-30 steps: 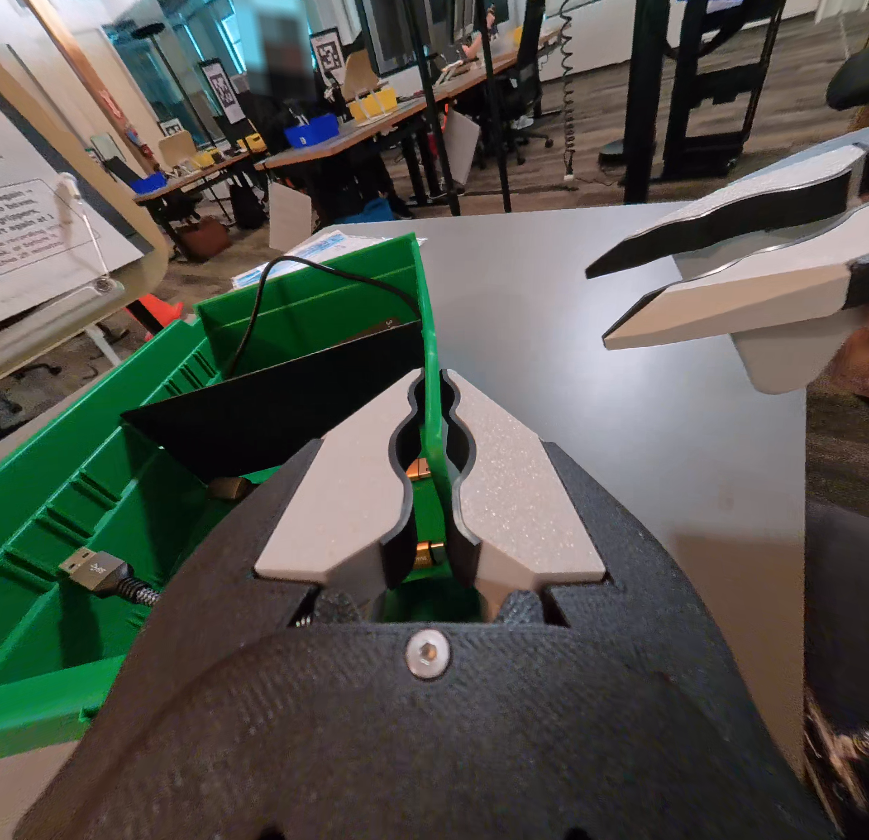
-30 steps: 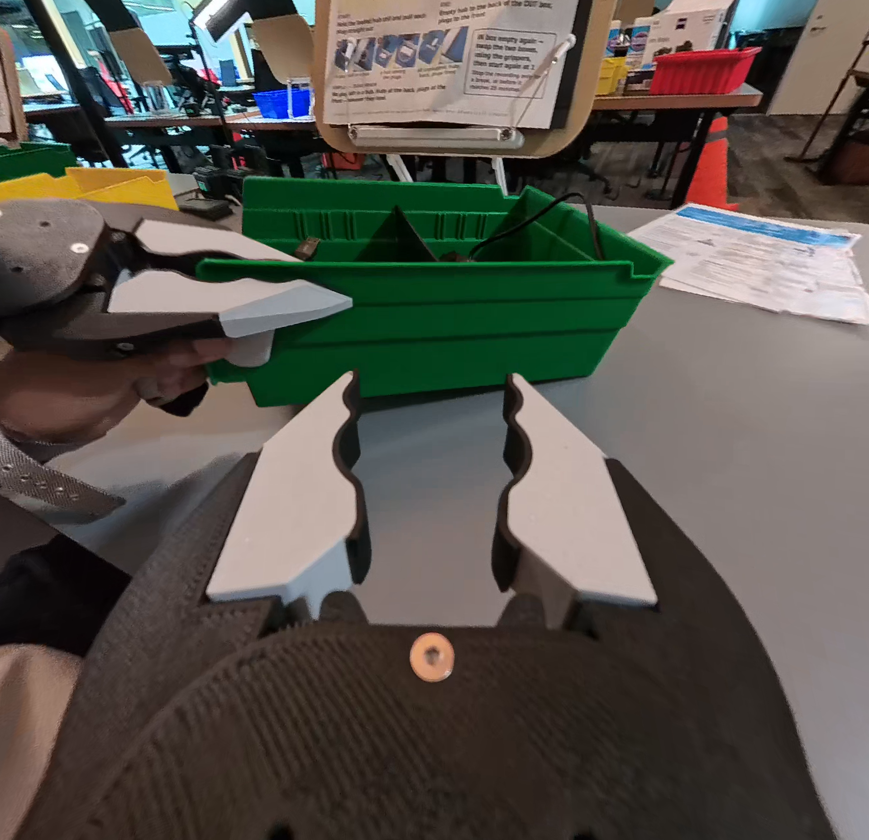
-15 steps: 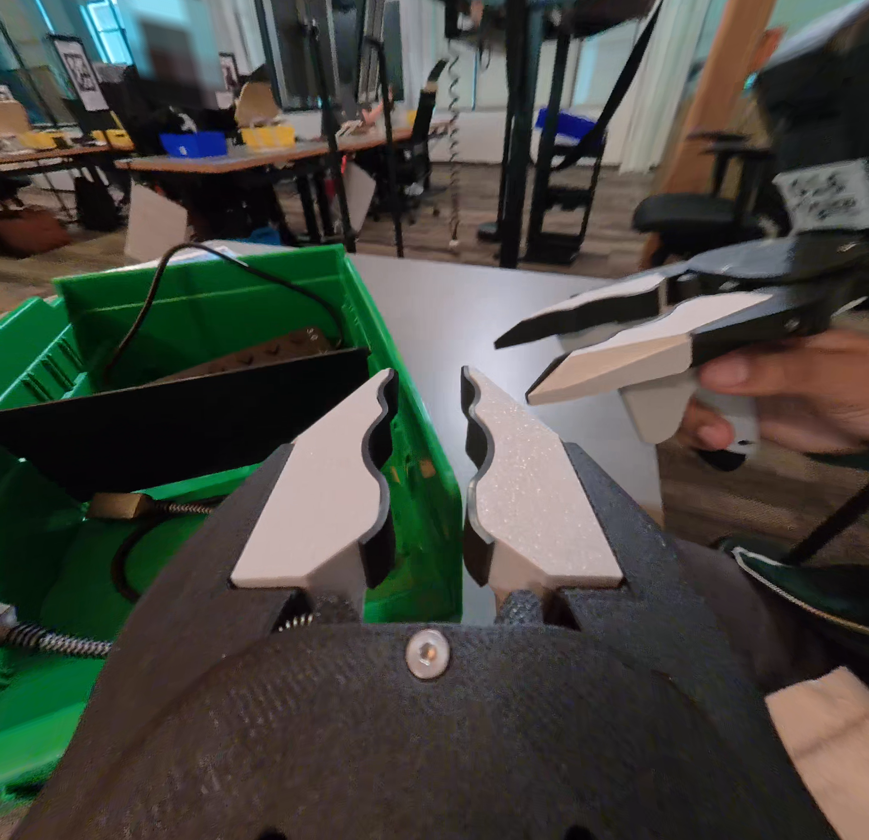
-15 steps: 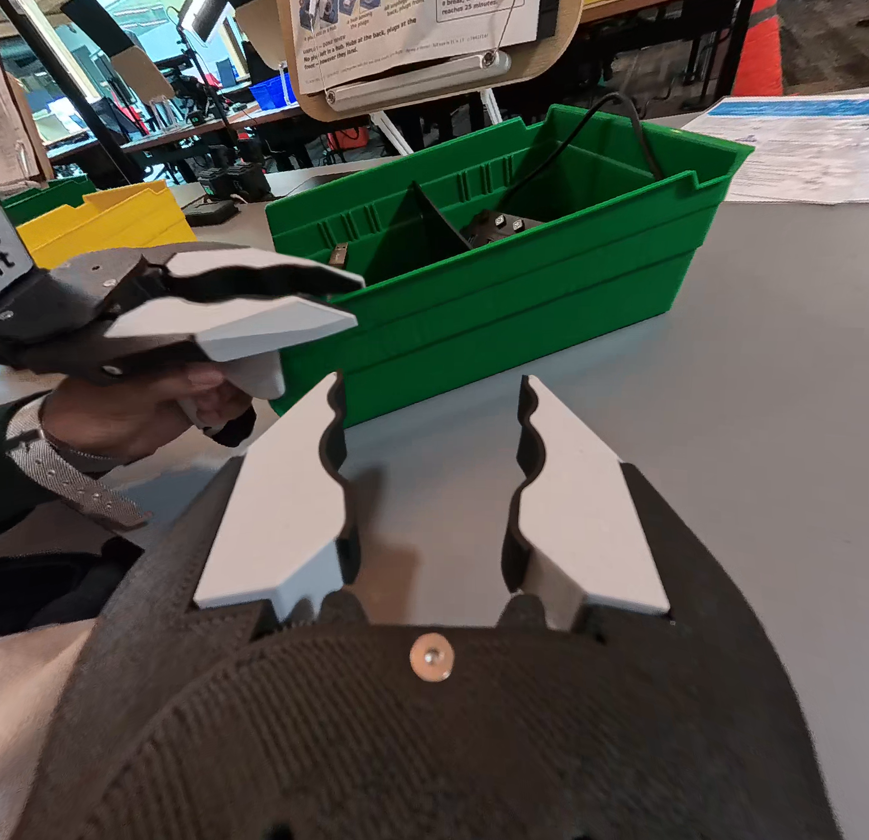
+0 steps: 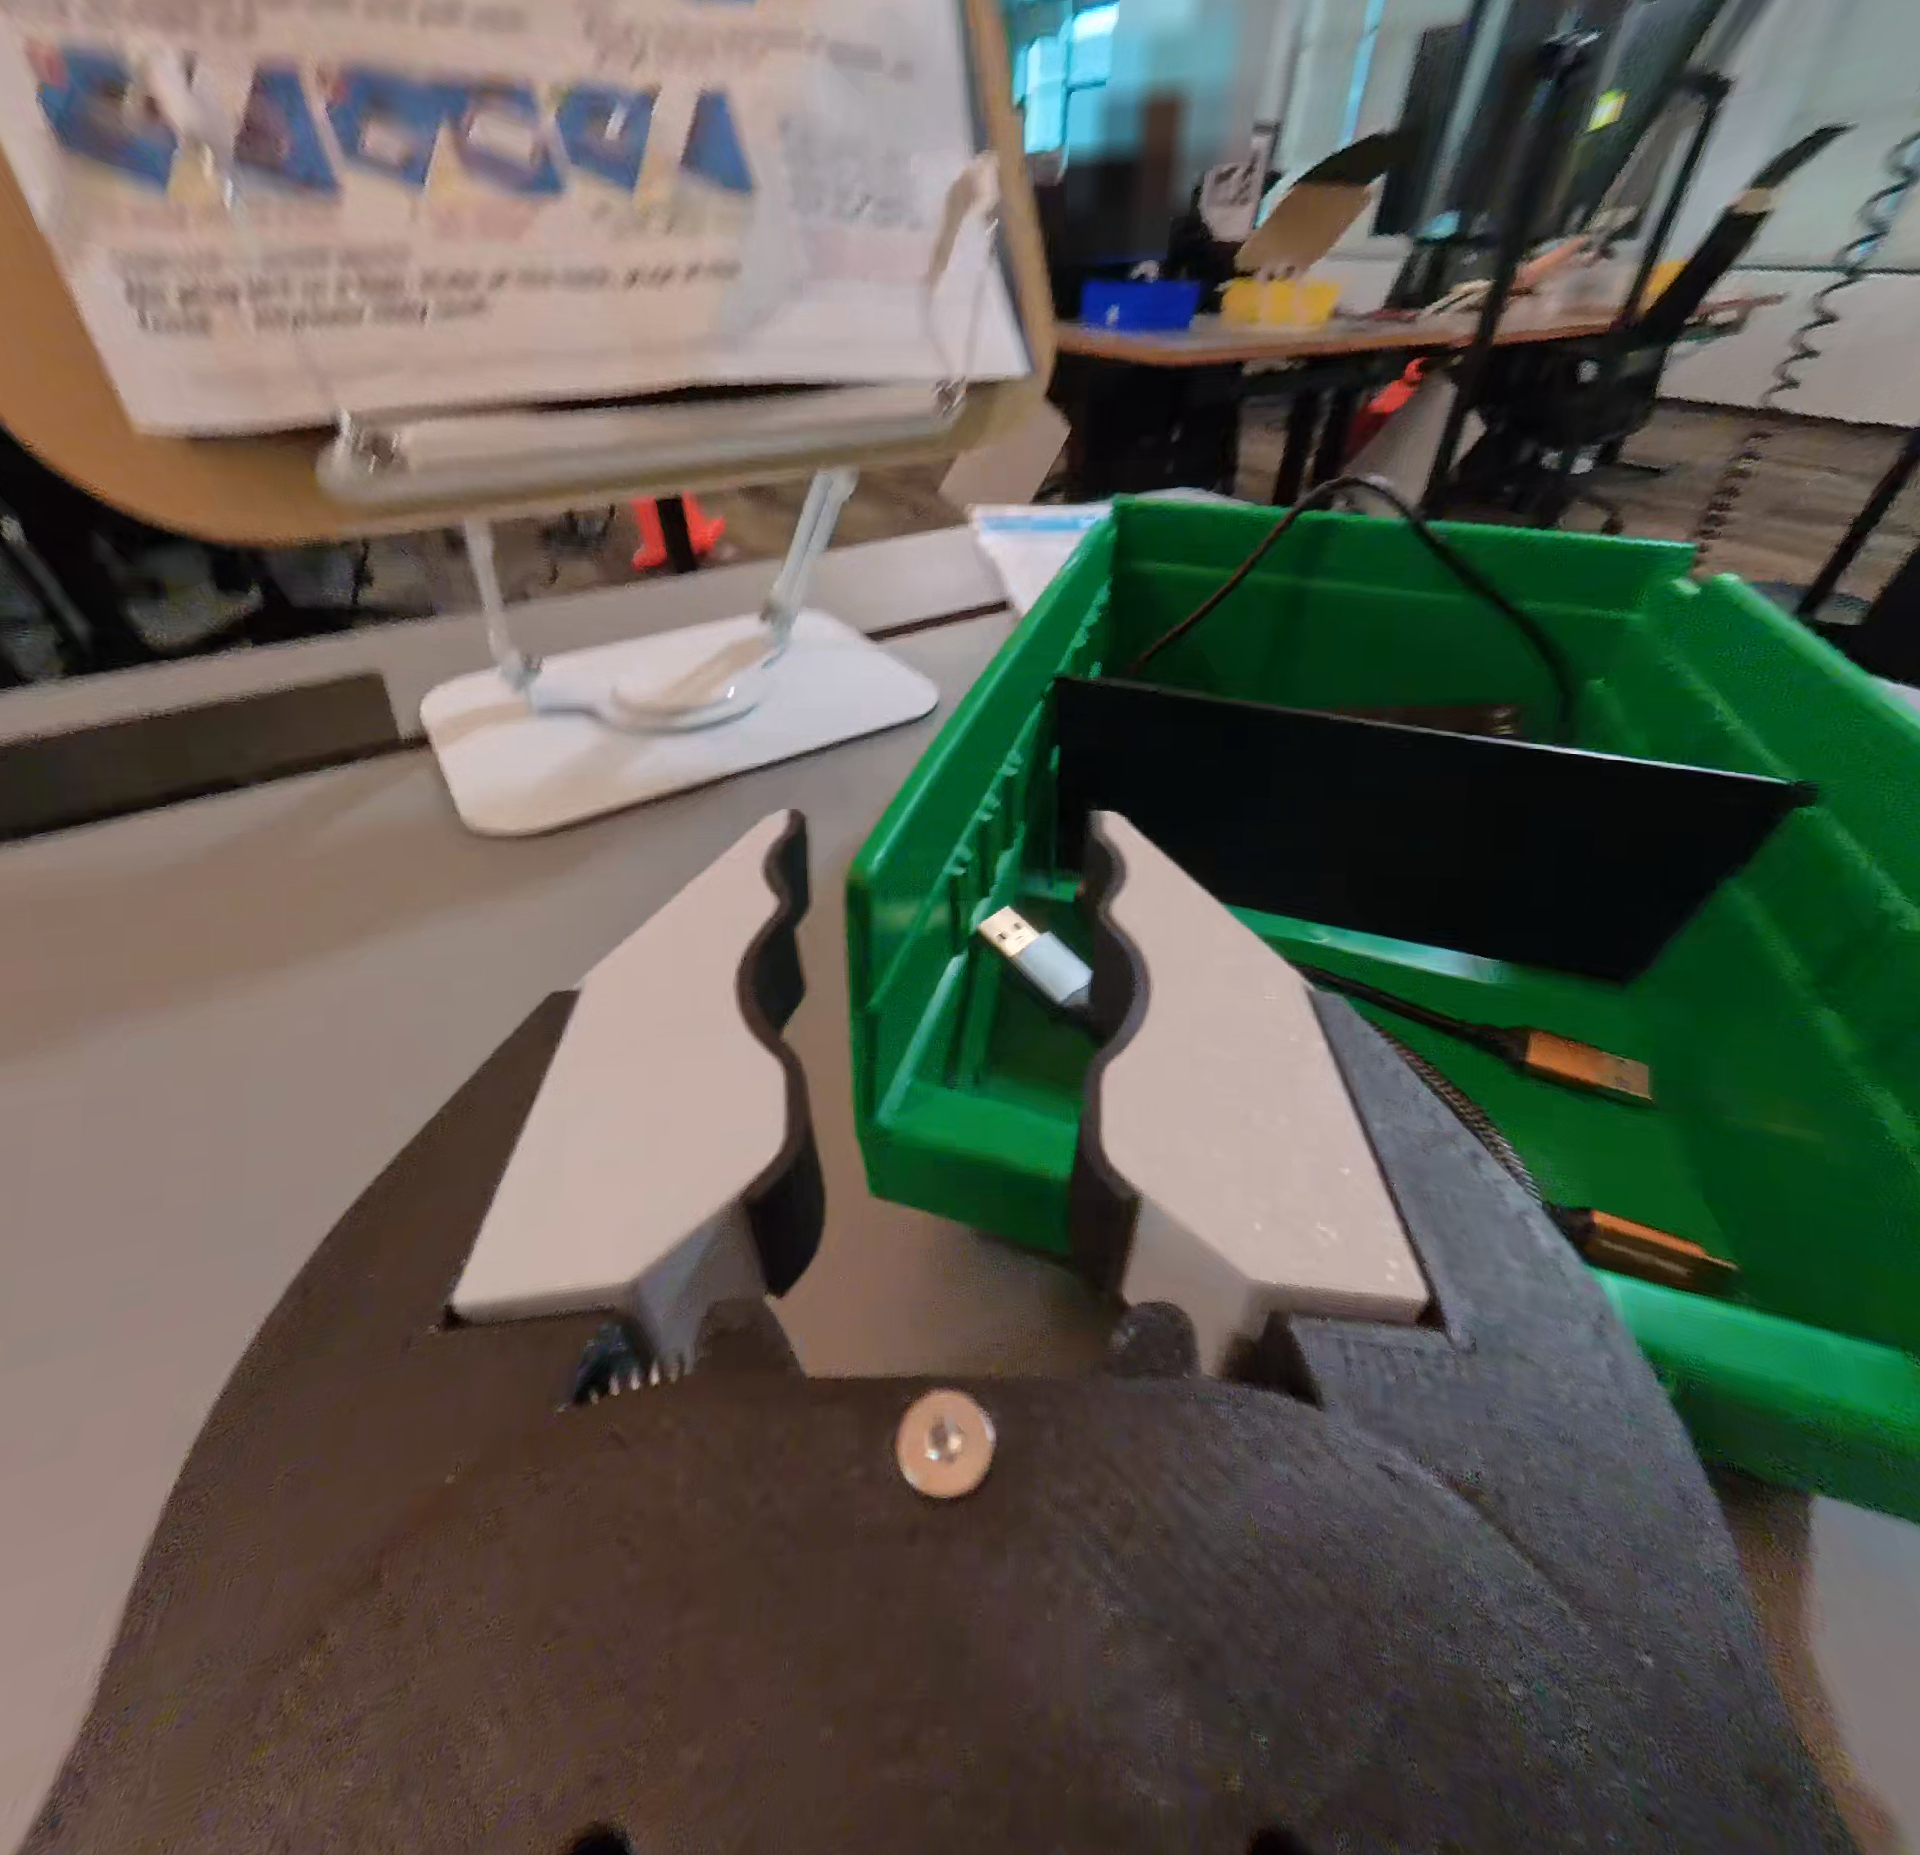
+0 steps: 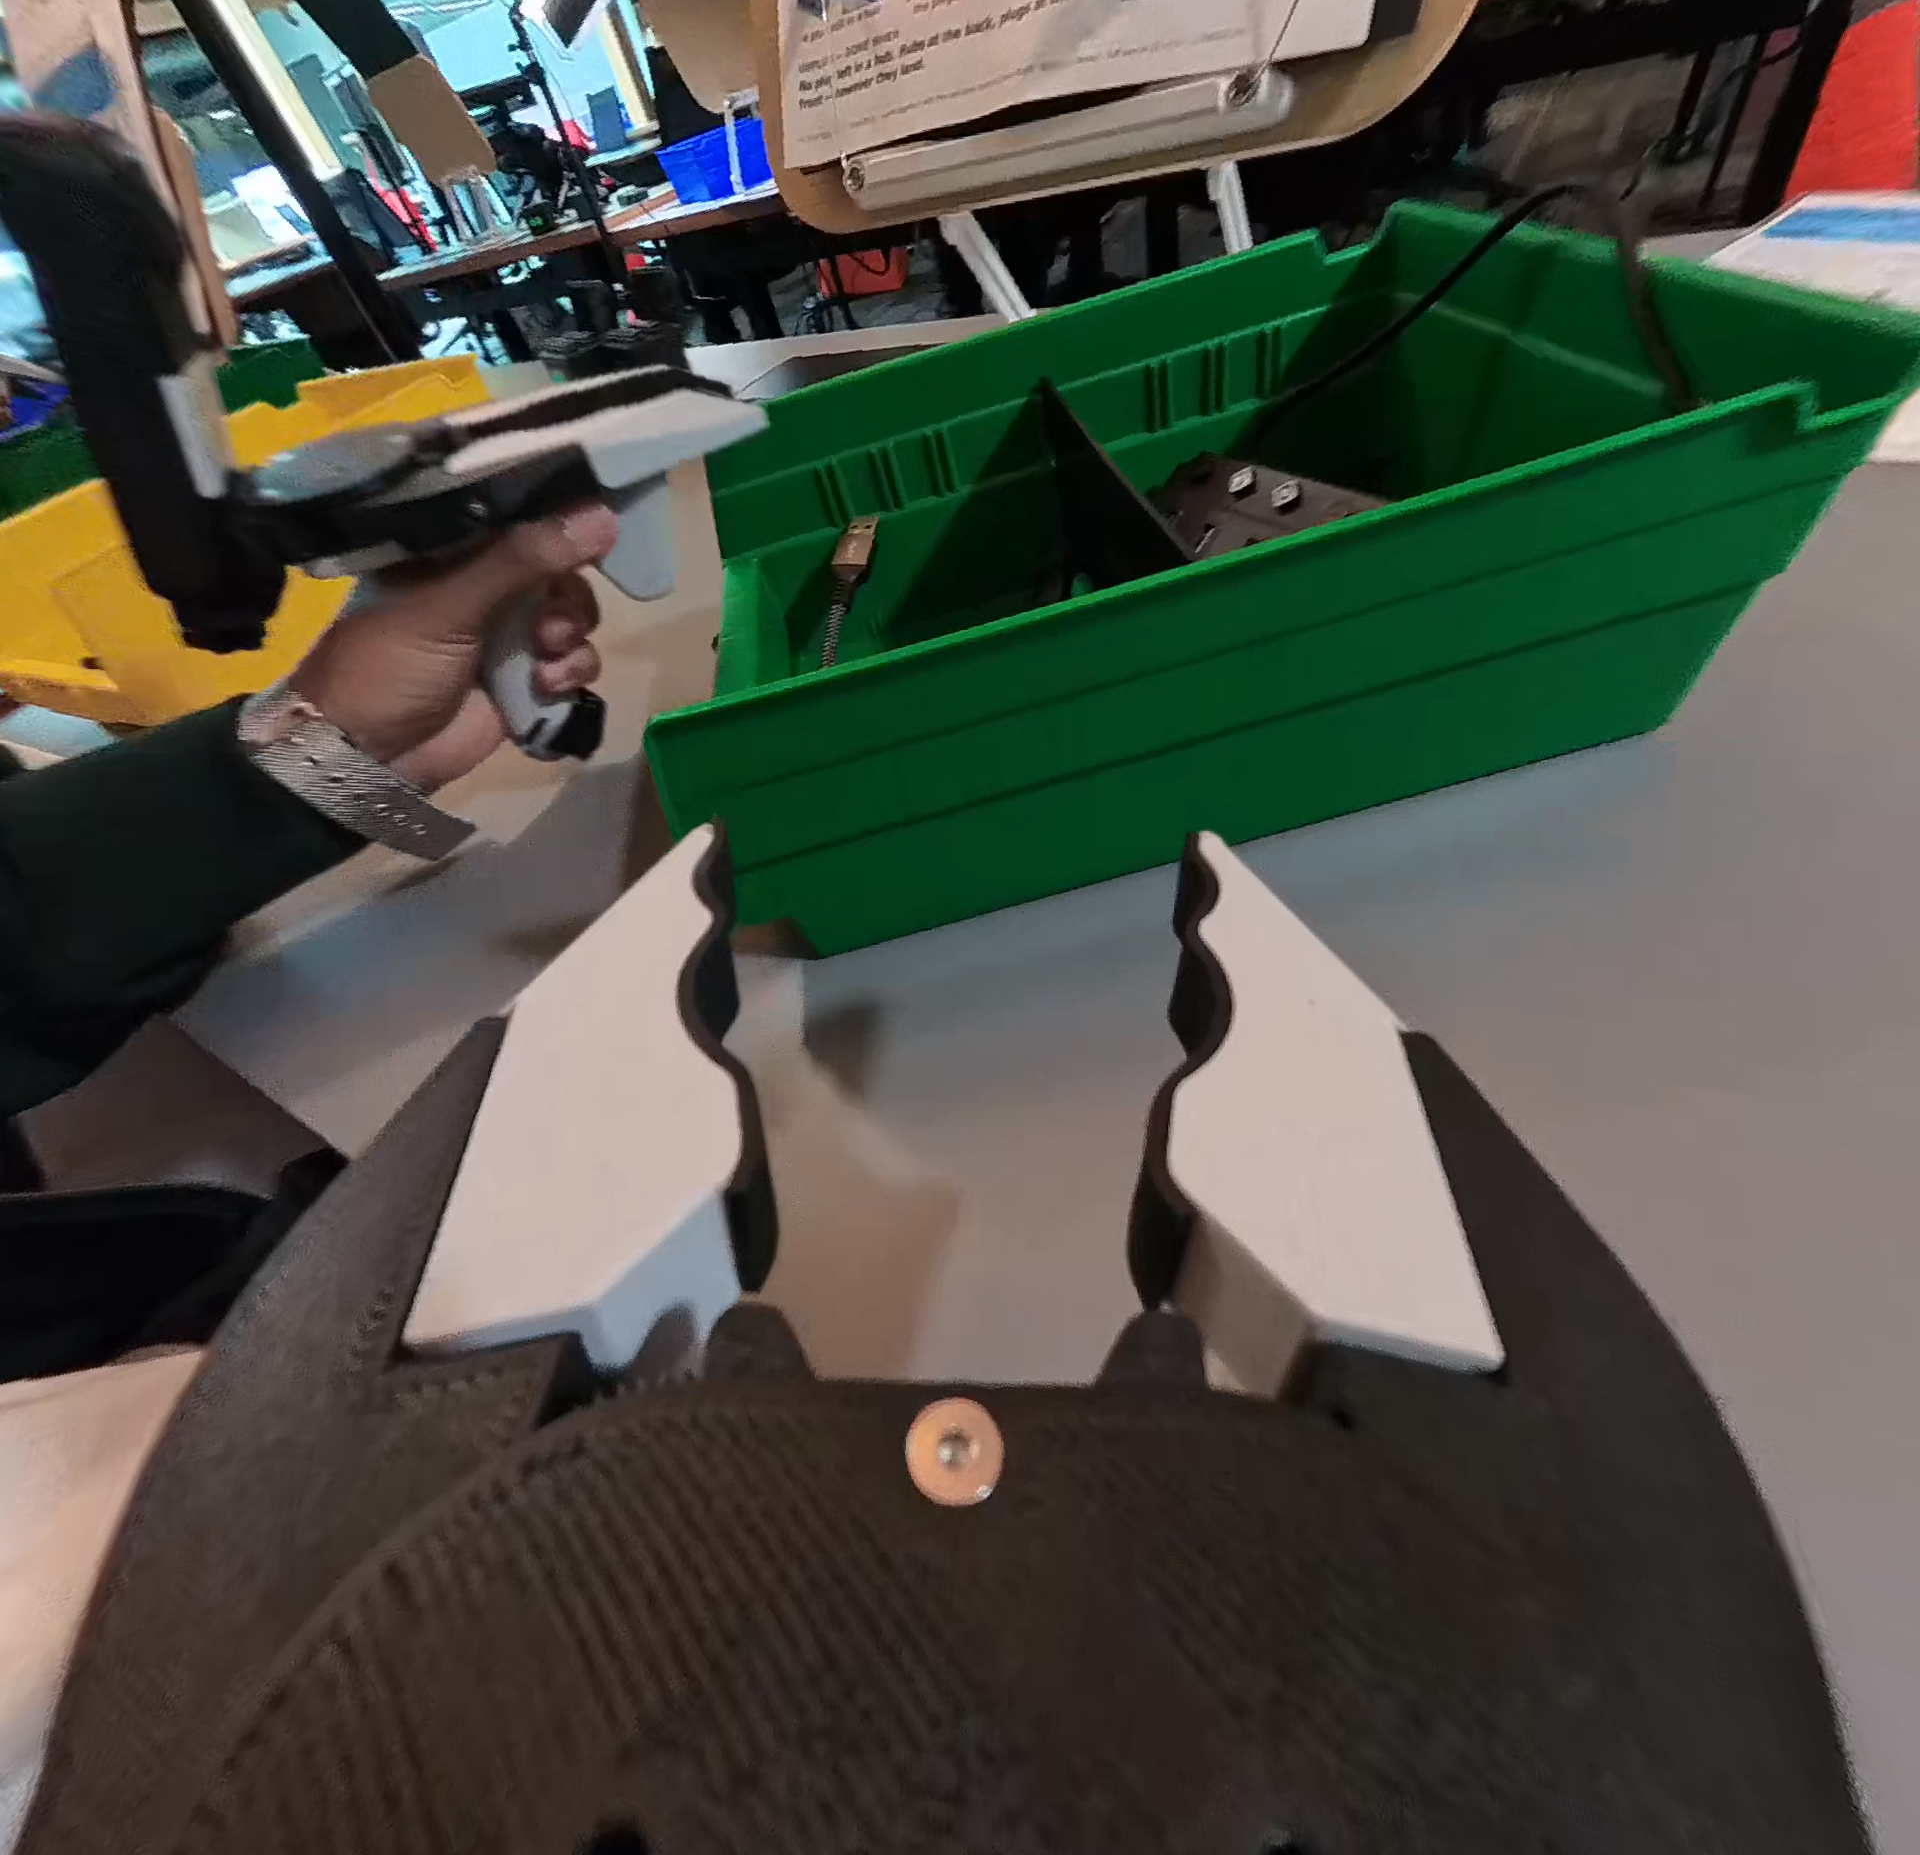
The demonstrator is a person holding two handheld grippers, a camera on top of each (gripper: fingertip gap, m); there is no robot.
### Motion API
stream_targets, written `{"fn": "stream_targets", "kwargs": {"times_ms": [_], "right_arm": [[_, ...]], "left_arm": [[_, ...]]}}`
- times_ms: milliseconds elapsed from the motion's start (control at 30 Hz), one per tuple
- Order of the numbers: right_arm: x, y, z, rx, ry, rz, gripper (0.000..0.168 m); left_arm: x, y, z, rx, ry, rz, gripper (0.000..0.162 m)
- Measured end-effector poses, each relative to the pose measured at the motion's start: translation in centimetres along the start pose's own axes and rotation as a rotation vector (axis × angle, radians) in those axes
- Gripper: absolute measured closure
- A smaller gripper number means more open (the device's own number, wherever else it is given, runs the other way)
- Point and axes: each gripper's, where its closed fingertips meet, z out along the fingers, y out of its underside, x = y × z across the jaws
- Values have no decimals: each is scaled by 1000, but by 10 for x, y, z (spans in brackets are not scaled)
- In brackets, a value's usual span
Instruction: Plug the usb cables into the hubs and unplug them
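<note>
Silver-tipped usb cable [image 5: 1034, 958] loose in green bin [image 5: 966, 1140]; orange-tipped ones [image 5: 1579, 1062] alongside

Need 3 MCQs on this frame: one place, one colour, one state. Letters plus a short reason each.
1. Where does the silver USB plug lie?
A. on the table
B. in the green bin, near side of the black divider
C. in the hub

2. Colour of the bin behind the left gripper?
A. yellow
B. red
C. white

3. State of the right gripper?
A. shut on a cable
B. shut, empty
C. open, empty

Key: B, the plug rests against the bin's inner wall; A, the yellow bin shows there; C, bare table shows between its fingers.
</note>
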Motion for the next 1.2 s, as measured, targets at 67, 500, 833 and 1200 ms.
{"fn": "stream_targets", "kwargs": {"times_ms": [67,500,833,1200], "right_arm": [[-9,6,6,-21,-50,59,74],[-22,16,16,-63,-93,21,60],[62,12,-4,-104,234,-40,67],[177,2,-65,-136,401,50,160]], "left_arm": [[-2,7,5,-49,6,-61,94],[33,25,5,-165,184,-3,112],[128,39,-15,-196,519,228,133],[196,32,-50,-85,804,286,138]]}}
